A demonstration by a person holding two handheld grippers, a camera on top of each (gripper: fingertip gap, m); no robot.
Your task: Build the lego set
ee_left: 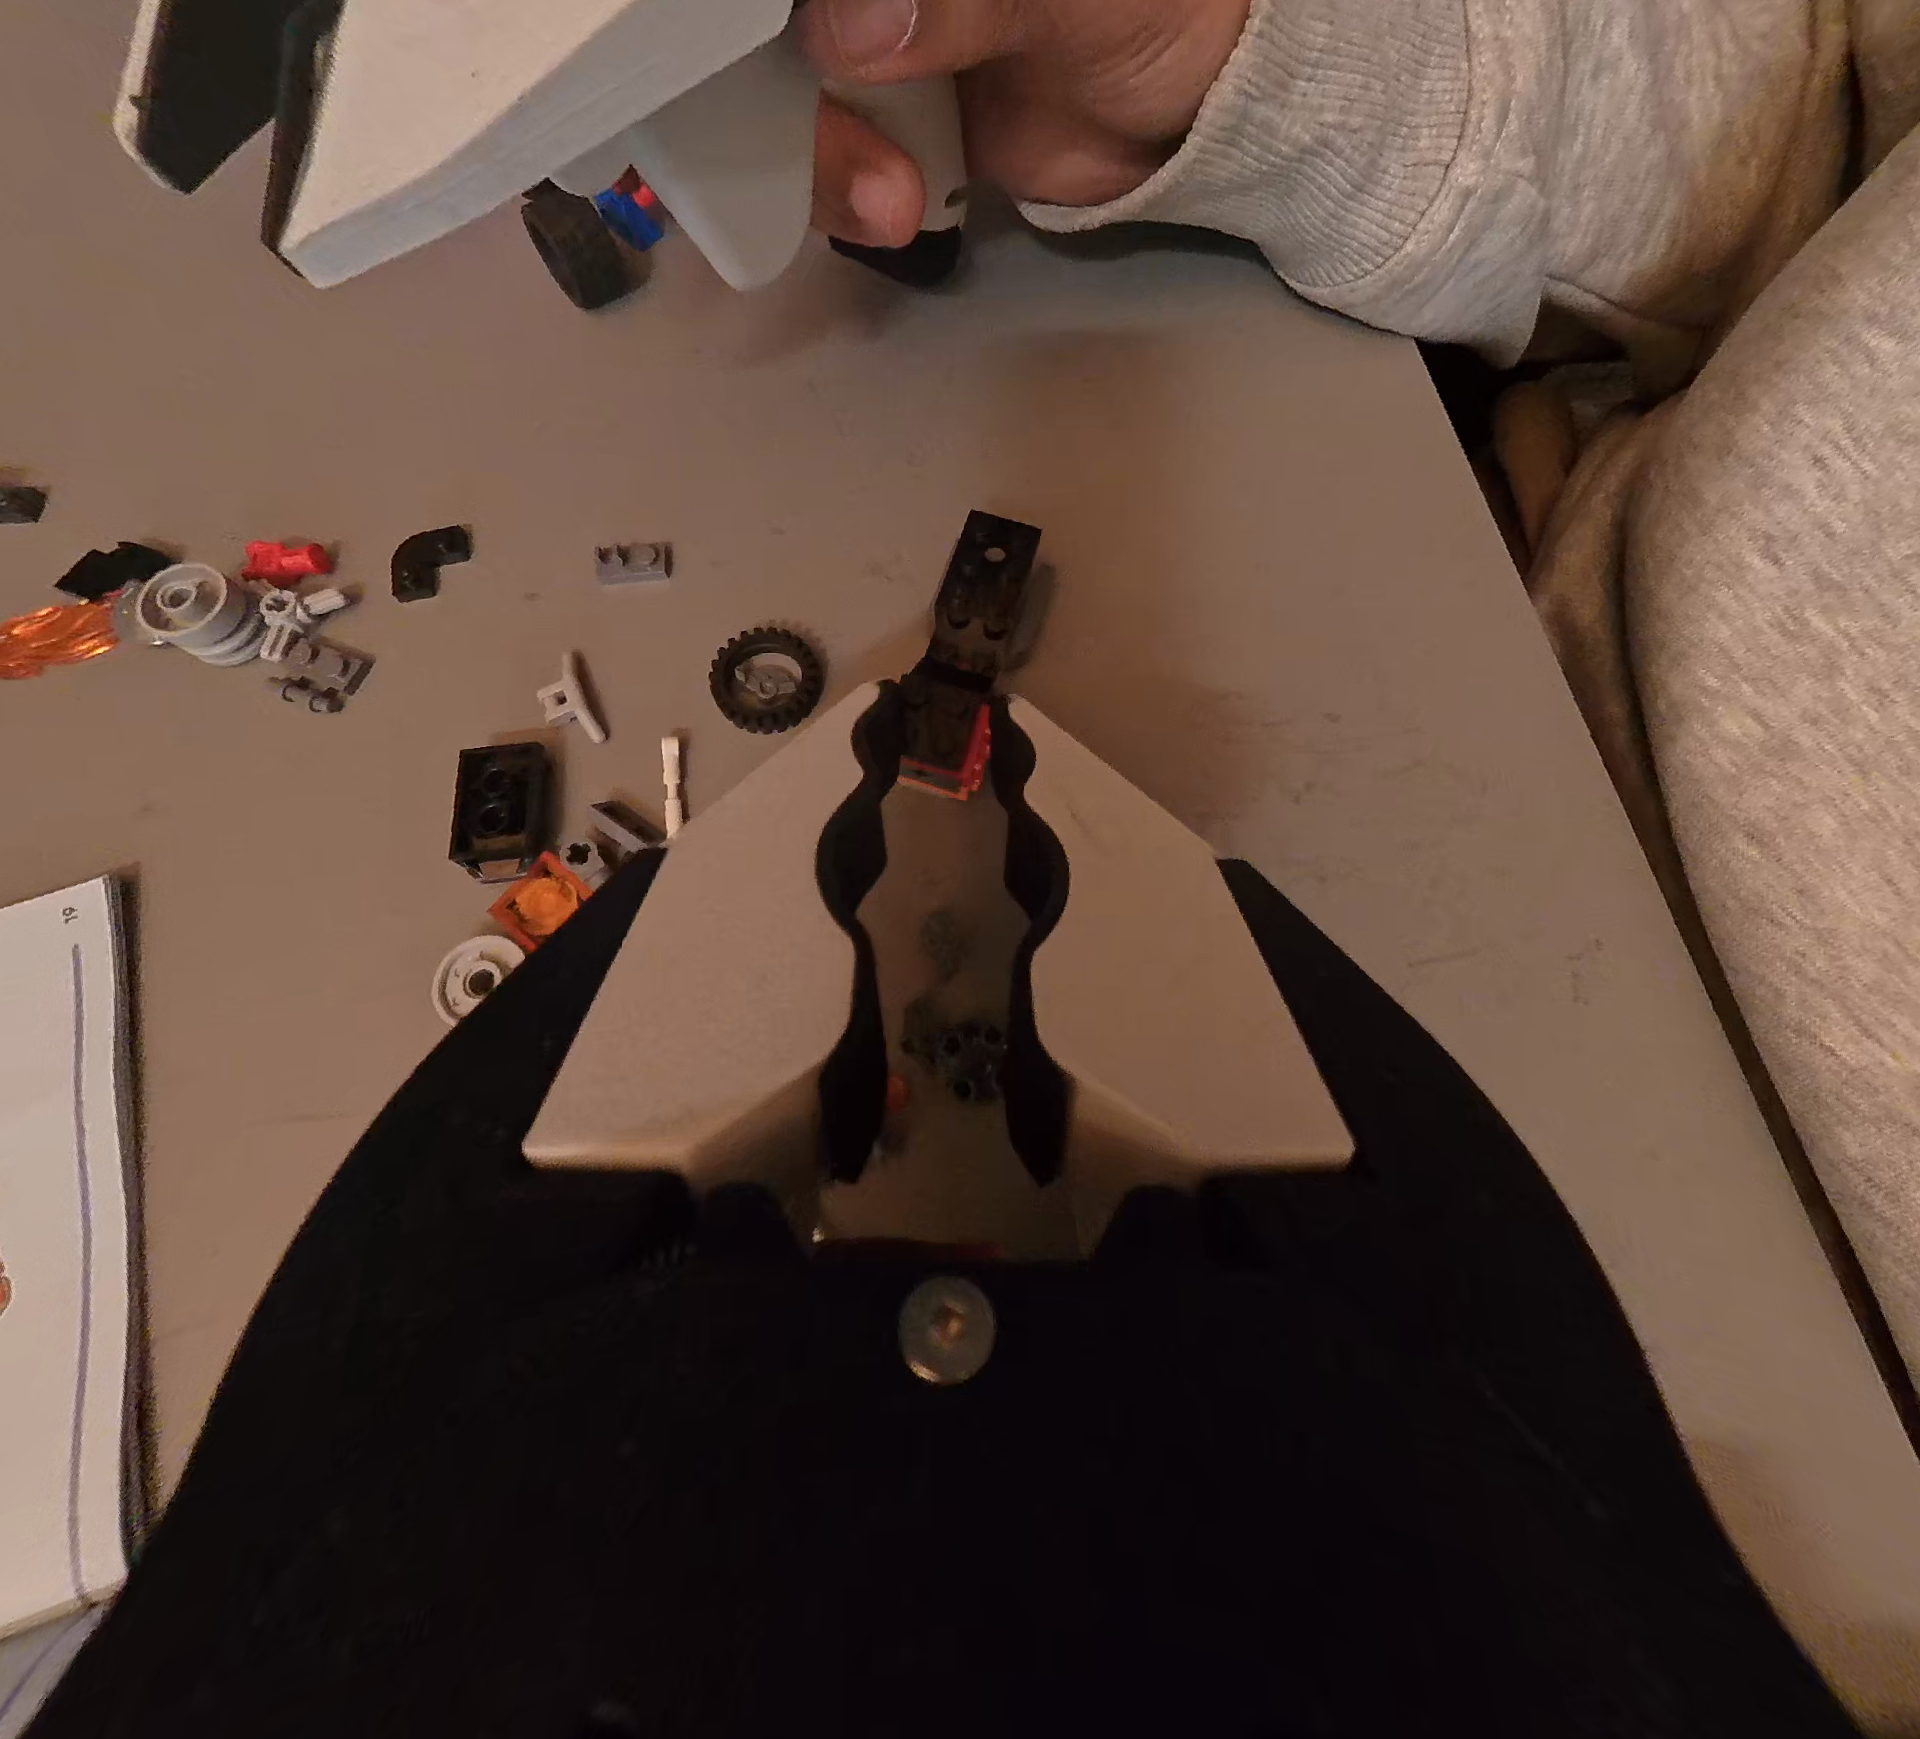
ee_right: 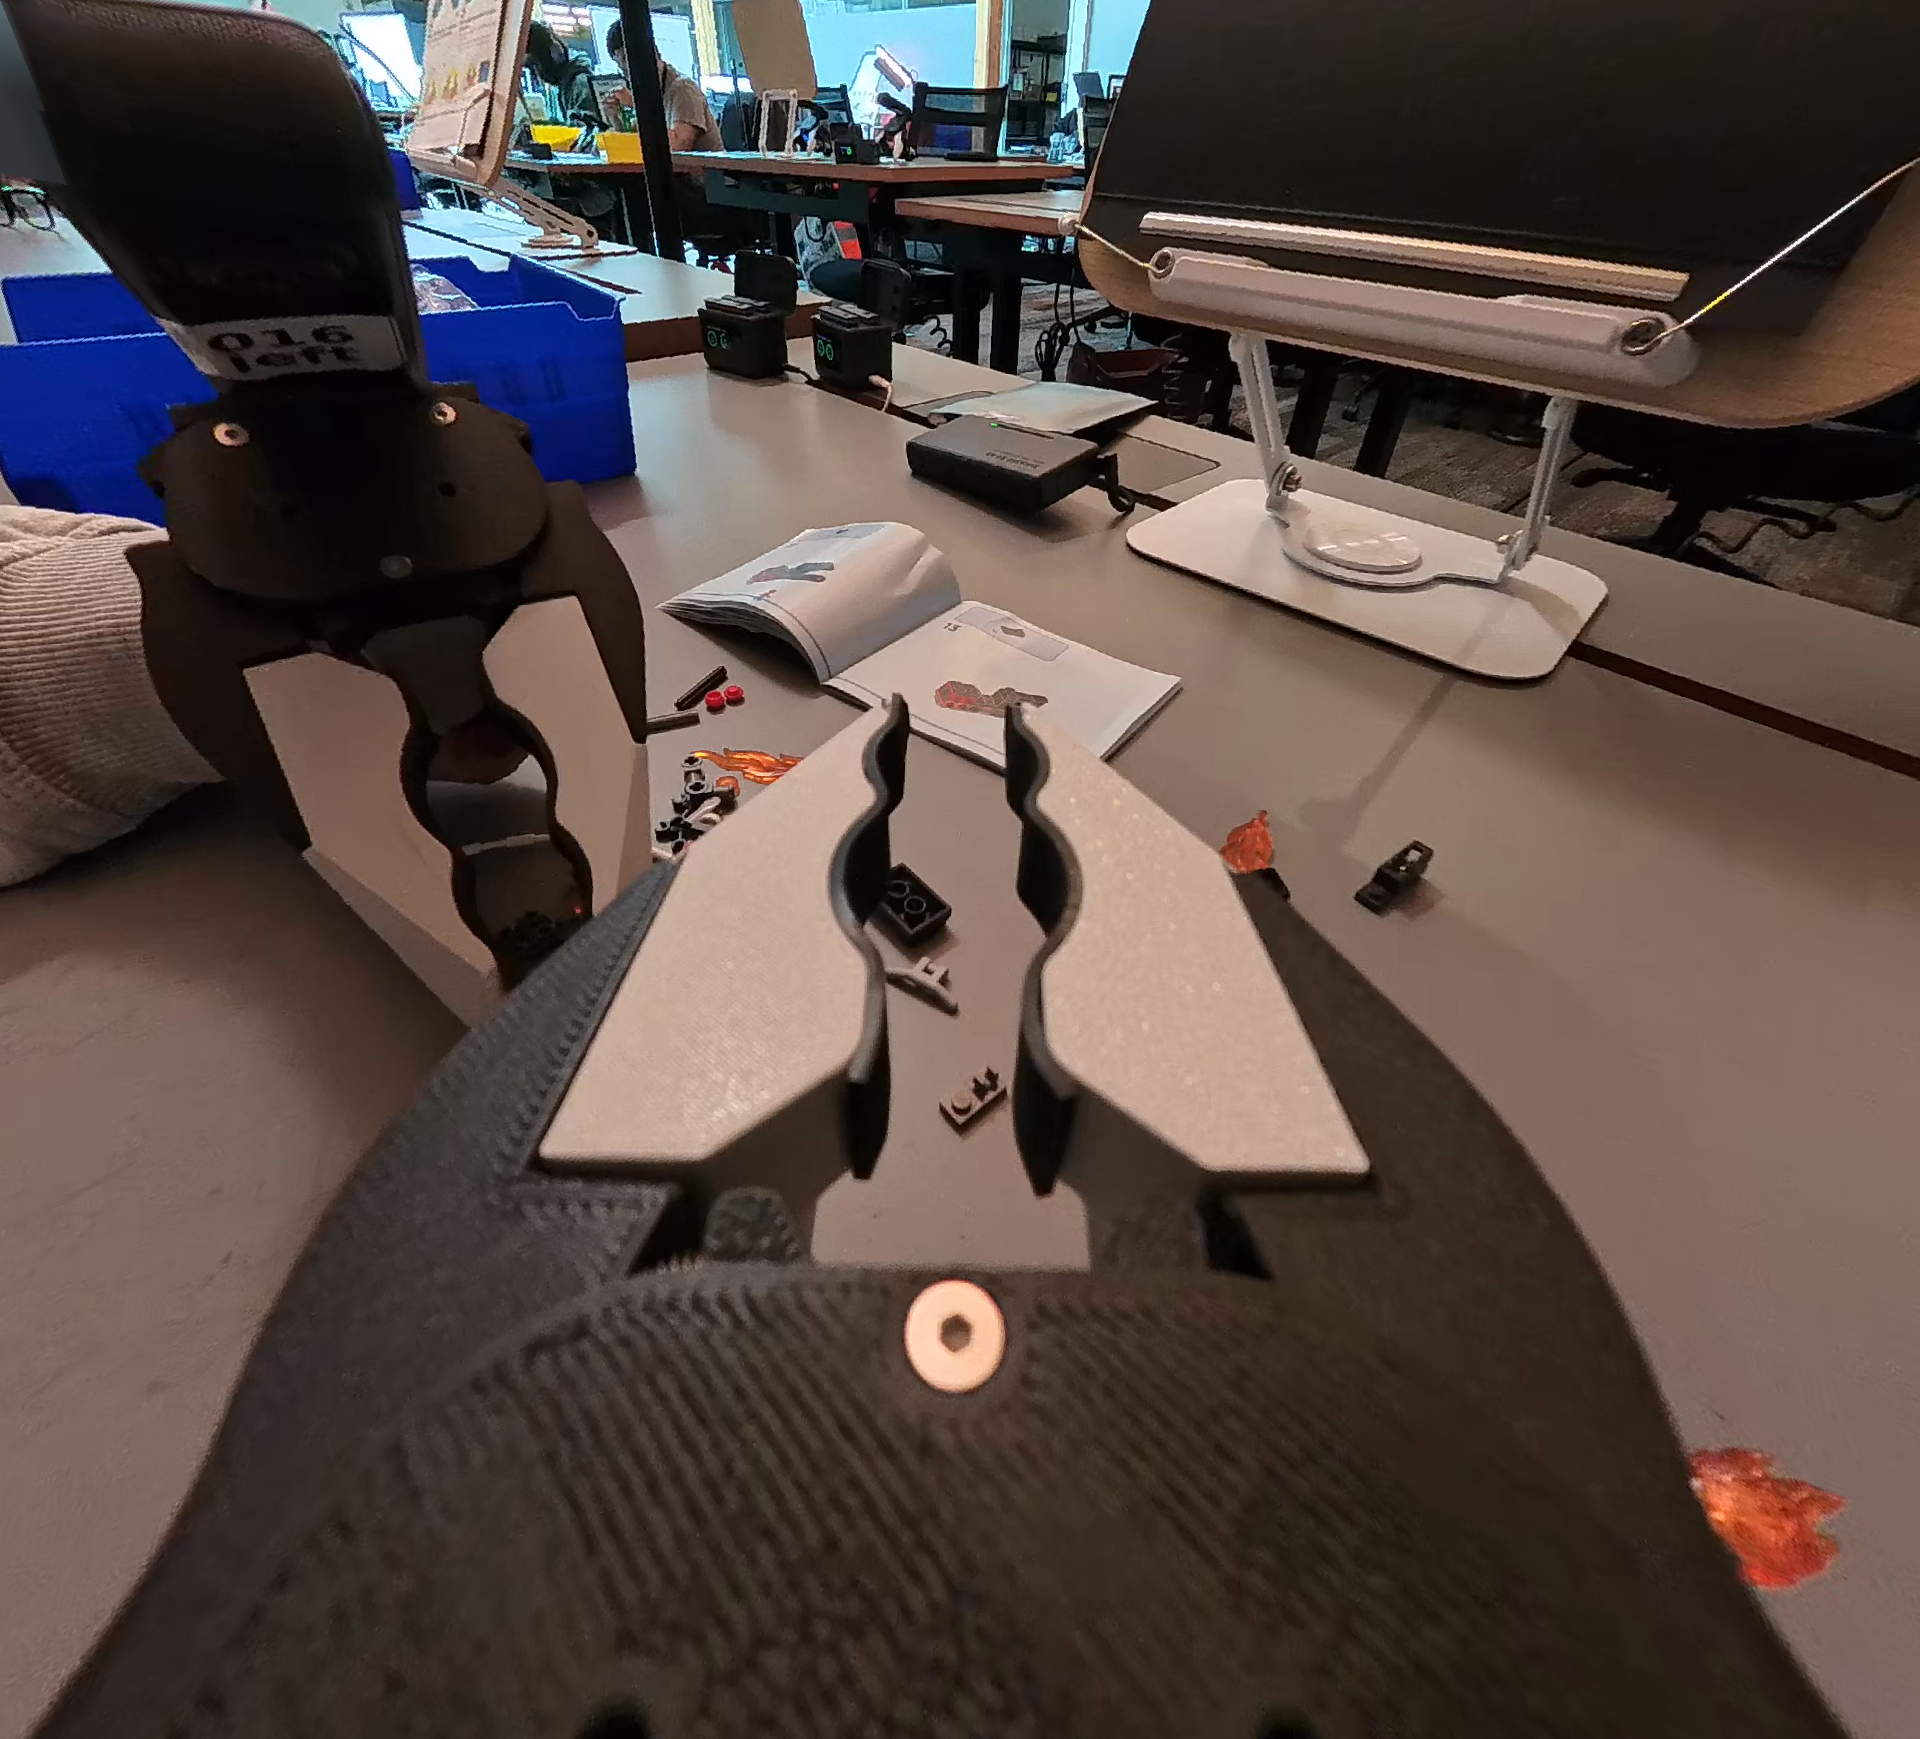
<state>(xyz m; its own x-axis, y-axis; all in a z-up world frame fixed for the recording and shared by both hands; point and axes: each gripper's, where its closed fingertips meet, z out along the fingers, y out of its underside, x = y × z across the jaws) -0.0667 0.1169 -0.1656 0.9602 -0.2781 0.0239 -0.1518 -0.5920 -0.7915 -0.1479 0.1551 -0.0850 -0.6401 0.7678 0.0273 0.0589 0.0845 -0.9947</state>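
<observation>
Nearest the lens, a small black lego assembly (ee_left: 971,640) with a red-and-orange end is clenched at the tips of the left tool (ee_left: 943,710), above the grey counter (ee_left: 1299,650). Loose pieces are scattered to its left: a tyre (ee_left: 769,678), a black brick (ee_left: 499,801), grey plates. The right tool (ee_right: 954,723) is held released, nothing between its fingers, over a black brick (ee_right: 914,903). An open instruction booklet (ee_right: 925,640) is seen beyond; a white label with printed characters is borne by the left tool.

Surface (ee_left: 1195,442): grey. Sleeve (ee_left: 1455,79): ribbed beige knit. Tyre (ee_left: 767,677): black. Bin (ee_right: 540,370): blue. Flame pieces (ee_right: 1761,1528): translucent orange. Booklet (ee_right: 925,640): white pages.
</observation>
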